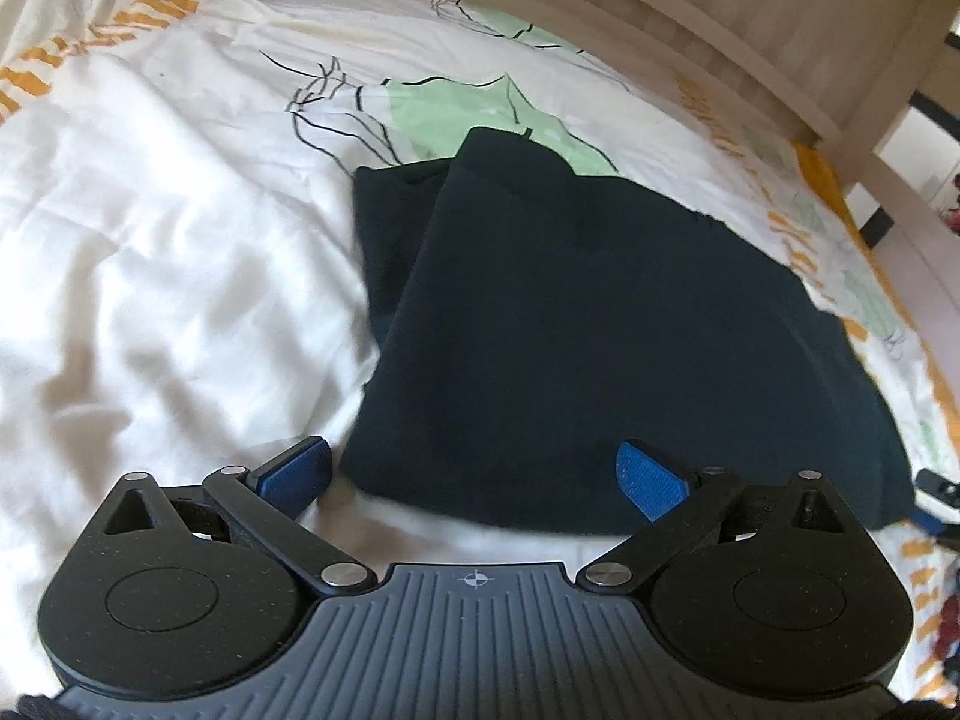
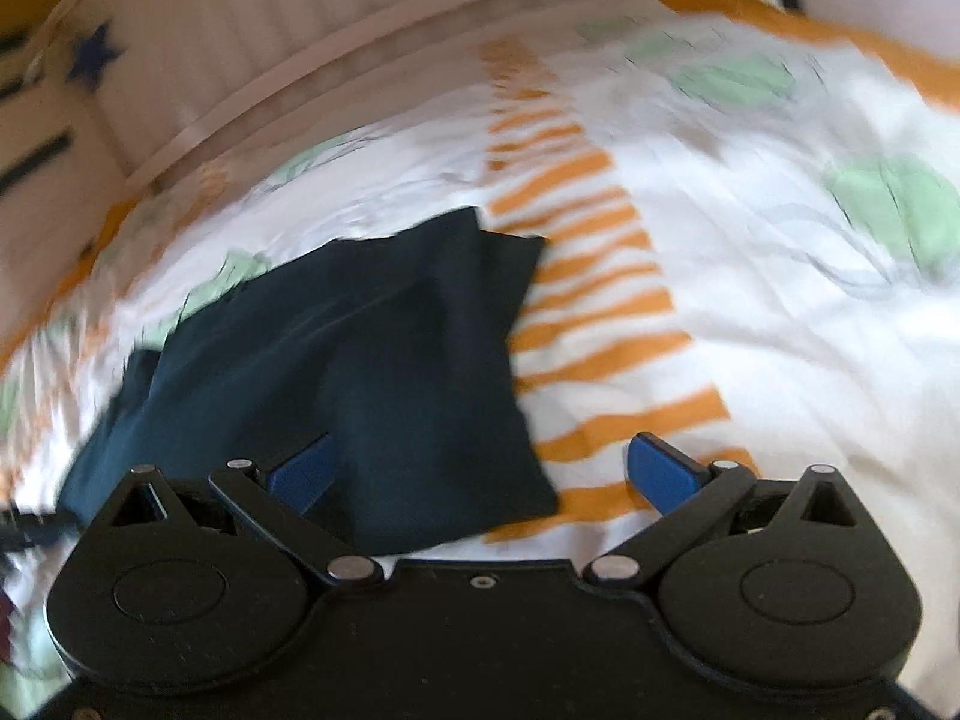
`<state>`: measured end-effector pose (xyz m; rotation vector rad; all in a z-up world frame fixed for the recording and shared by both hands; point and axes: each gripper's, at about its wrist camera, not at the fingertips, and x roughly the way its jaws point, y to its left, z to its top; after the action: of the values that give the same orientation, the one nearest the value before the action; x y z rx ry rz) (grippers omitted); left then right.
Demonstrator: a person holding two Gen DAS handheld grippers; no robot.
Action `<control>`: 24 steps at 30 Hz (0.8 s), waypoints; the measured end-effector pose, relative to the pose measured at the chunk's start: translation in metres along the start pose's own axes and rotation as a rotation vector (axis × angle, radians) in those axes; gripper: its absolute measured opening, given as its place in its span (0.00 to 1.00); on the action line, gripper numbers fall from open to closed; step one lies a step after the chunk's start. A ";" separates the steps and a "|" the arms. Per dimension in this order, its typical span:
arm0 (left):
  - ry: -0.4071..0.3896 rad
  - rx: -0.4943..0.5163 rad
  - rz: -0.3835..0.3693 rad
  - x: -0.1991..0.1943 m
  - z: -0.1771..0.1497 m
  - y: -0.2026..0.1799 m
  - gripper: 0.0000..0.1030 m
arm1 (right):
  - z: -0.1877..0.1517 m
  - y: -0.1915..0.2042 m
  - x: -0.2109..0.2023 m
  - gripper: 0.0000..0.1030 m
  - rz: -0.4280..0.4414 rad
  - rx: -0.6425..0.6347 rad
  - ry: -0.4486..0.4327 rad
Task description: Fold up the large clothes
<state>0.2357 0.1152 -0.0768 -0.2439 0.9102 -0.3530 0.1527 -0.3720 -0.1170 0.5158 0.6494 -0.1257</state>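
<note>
We see the folded dark navy garment (image 1: 576, 324) lying on the bed's patterned duvet (image 1: 150, 240), at twelve o'clock from our left tongs (image 1: 474, 477) and eleven o'clock from our right tongs (image 2: 480, 474); both gape wide, empty.

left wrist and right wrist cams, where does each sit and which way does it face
Left wrist: sits on the left gripper, looking forward and down over the white patterned bedcover at the folded dark navy garment; its own open blue-padded fingers show.
Right wrist: sits on the right gripper, facing the same garment and the pale wooden bed frame; its own open fingers show, picture blurred.
Shared: garment, bedcover, bed frame.
</note>
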 end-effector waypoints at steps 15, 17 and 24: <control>0.006 -0.016 -0.111 0.043 0.037 -0.006 1.00 | 0.027 -0.008 0.063 1.00 0.320 0.098 0.068; 0.003 -0.033 -0.132 0.048 0.041 -0.006 1.00 | 0.030 -0.003 0.071 1.00 0.343 0.080 0.077; 0.014 -0.089 -0.207 0.051 0.048 -0.006 0.97 | 0.035 0.006 0.083 1.00 0.359 0.062 0.071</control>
<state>0.3019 0.0925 -0.0833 -0.4199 0.9180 -0.5069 0.2395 -0.3800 -0.1414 0.6906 0.6137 0.2123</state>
